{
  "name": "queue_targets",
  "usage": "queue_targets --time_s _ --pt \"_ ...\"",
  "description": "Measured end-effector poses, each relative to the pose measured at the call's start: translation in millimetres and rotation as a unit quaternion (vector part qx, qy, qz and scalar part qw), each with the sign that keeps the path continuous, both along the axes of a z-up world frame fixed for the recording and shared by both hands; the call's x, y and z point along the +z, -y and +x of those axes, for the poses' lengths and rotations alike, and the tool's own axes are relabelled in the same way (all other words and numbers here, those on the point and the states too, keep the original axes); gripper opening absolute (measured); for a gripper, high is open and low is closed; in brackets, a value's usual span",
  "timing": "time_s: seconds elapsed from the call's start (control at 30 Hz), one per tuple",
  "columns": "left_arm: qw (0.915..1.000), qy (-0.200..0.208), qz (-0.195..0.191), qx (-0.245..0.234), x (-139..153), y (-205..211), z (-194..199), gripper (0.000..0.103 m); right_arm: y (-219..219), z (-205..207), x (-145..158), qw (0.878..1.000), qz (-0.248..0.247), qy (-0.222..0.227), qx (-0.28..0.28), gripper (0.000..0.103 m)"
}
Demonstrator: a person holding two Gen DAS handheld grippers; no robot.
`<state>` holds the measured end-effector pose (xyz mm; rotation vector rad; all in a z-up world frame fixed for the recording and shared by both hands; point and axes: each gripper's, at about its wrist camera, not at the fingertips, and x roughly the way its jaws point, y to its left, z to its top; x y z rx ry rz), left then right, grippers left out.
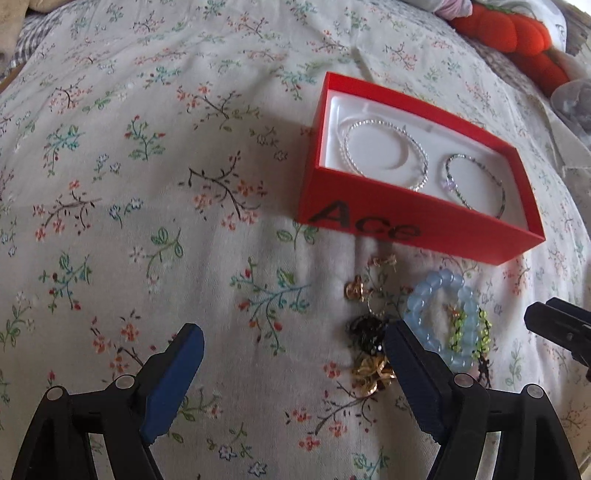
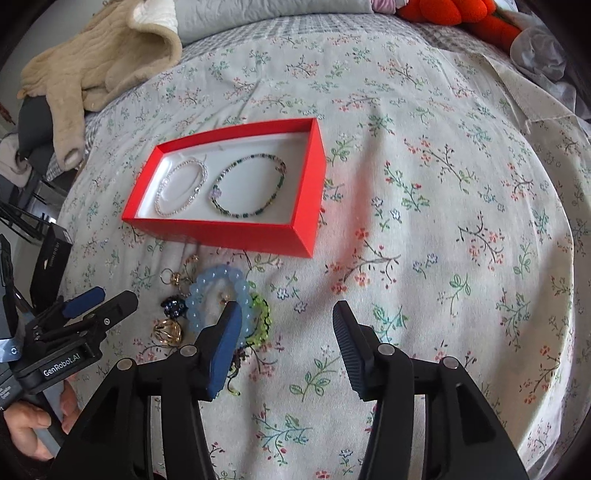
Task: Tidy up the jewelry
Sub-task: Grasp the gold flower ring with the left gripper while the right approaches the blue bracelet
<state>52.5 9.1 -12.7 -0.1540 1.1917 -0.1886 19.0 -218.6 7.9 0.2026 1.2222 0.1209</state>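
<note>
A red box [image 1: 406, 225] [image 2: 236, 230] lies on the floral bedspread with a silver bracelet [image 1: 386, 155] [image 2: 181, 186] and a dark beaded bracelet [image 1: 476, 181] [image 2: 249, 188] inside. In front of it lie a pale blue bead bracelet [image 1: 439, 317] [image 2: 216, 291], a green bead bracelet [image 1: 469, 332] [image 2: 260, 317], gold earrings [image 1: 369, 373] [image 2: 168, 332] and a dark piece [image 1: 365, 328] [image 2: 173, 306]. My left gripper [image 1: 291, 354] [image 2: 99, 299] is open and empty, left of the pile. My right gripper [image 2: 286, 332] is open and empty, just right of the pile; its finger [image 1: 557, 325] shows in the left wrist view.
A beige garment [image 2: 96, 62] lies at the bed's far left. An orange plush toy [image 1: 517, 40] [image 2: 461, 14] and clear wrapping [image 2: 543, 55] sit at the far right. A dark box [image 2: 51, 262] stands at the bed's left edge.
</note>
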Motion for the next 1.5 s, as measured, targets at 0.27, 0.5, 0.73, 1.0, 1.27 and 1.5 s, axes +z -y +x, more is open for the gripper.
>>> queue_targets --time_s 0.27,0.5,0.73,1.0,1.27,1.5 --pt "0.9962 -0.051 -0.070 -0.014 -6.9 14.3 -8.0 0.078 -6.2 -11.4 -8.5 0.999 0.015 -0.033 0.004 0.054" --pt "0.9942 -0.079 -0.071 -0.018 -14.9 31.8 -5.6 0.056 -7.5 -11.3 -7.6 0.999 0.012 -0.033 0.007 0.054" --pt "0.9949 -0.082 -0.057 -0.018 -21.7 42.1 -4.0 0.049 -7.3 -9.6 -9.9 0.999 0.008 -0.036 0.008 0.054" --pt "0.9962 -0.075 -0.042 -0.013 -25.9 54.9 3.4 0.027 -3.2 -8.4 -10.6 0.999 0.010 -0.037 0.001 0.054" --pt "0.9970 -0.058 -0.049 -0.014 -14.7 47.2 -1.0 0.027 -2.2 -1.9 -11.5 0.999 0.013 -0.035 -0.011 0.054" --pt "0.9981 -0.045 -0.041 -0.006 -8.6 24.9 -4.8 0.027 -12.4 11.9 -14.0 1.000 0.009 -0.027 -0.012 0.054"
